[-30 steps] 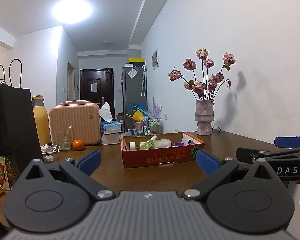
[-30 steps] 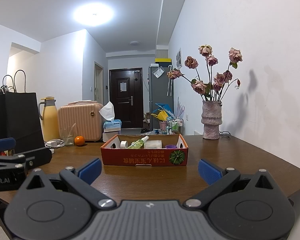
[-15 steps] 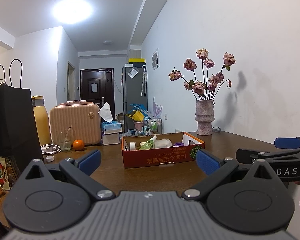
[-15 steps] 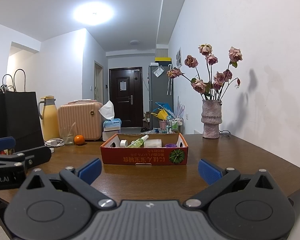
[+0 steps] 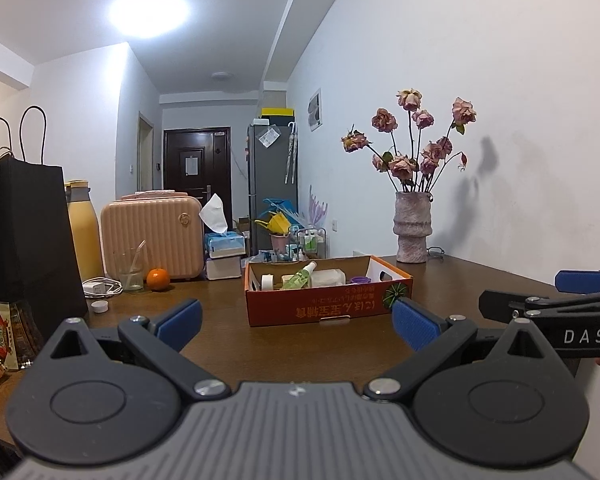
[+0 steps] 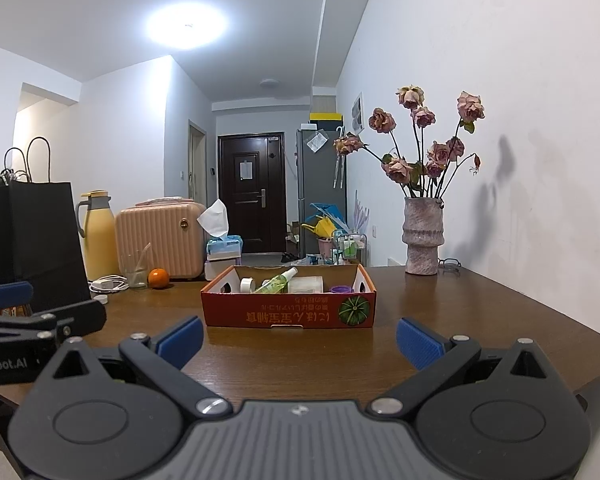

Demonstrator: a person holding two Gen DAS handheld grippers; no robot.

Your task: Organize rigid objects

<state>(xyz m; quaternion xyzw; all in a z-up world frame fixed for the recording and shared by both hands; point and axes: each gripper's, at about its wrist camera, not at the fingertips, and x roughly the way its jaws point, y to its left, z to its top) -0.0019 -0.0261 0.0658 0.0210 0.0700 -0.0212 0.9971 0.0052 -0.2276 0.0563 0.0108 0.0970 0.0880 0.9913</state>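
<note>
An orange cardboard box stands in the middle of the brown table. It holds a white tape roll, a green spray bottle, a white box and a purple lid. My left gripper is open and empty, held short of the box. My right gripper is open and empty, also short of the box. Each gripper shows at the edge of the other's view.
A vase of dried roses stands at the back right by the wall. A black paper bag, yellow thermos, pink case, glass, orange, charger cable and tissue box stand at the left and back.
</note>
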